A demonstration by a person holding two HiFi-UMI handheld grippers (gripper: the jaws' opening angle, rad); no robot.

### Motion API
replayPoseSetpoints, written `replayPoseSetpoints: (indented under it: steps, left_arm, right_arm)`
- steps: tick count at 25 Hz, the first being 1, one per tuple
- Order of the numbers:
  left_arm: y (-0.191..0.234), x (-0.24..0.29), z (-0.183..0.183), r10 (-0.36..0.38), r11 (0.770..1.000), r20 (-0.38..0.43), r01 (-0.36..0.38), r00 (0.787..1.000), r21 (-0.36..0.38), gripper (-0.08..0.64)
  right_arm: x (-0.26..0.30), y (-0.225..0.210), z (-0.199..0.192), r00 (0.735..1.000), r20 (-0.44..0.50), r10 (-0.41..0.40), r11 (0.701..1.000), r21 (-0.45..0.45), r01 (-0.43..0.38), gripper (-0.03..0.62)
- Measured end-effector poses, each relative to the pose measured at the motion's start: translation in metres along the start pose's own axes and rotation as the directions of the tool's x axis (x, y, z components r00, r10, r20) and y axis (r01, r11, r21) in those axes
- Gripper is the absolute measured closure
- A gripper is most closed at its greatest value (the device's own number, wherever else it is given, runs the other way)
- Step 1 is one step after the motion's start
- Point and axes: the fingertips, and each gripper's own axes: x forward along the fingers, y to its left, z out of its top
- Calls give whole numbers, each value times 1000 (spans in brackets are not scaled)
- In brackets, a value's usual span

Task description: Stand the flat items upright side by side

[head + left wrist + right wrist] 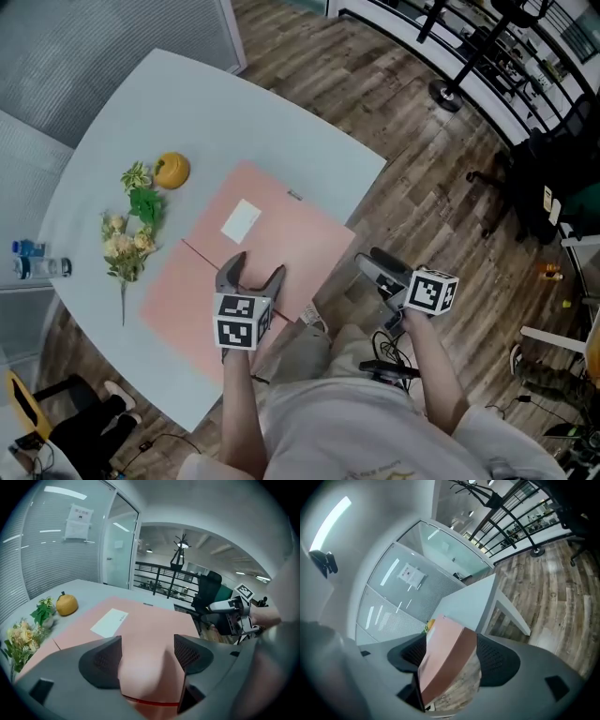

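Observation:
Two pink folders lie flat and overlapping on the white table (234,112): the upper one (281,234) carries a white label (242,221), and the lower one (173,300) sticks out at the left. My left gripper (257,266) hovers open over the near part of the upper folder (154,625), and only its pink cover shows between the jaws. My right gripper (372,258) is off the table's right edge, above the wood floor. It is open and looks along the folder's edge (445,653). I cannot tell whether it touches the folder.
An orange fruit (172,170) and a bunch of artificial flowers (129,239) lie on the table's left part, with a water bottle (37,267) at the far left edge. A black office chair (544,178) stands on the floor at the right.

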Motion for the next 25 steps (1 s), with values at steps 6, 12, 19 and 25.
replayPoseSetpoints:
  steps: [6,12,19,25]
  left_arm:
    - [0,10,-5,44,998,-41,-43,998,36,233]
    - [-7,23,-12,66,997,-76,-63,995,42,233]
    - [-9,31,-12,99,995,-88,-96,991,30,232]
    - [-24,40,-4,105,994,-60,-104,993,15,230]
  right_arm:
    - [21,-15,-6,998,-49,42,998,55,-40,253]
    - [30,-22,-21,989,-114,94,993,86,-85,252]
    - [40,-31,-24,970,-171,172,980,131,-151,252]
    - [50,-40,-20,958,-164,234,957,210,-198,241]
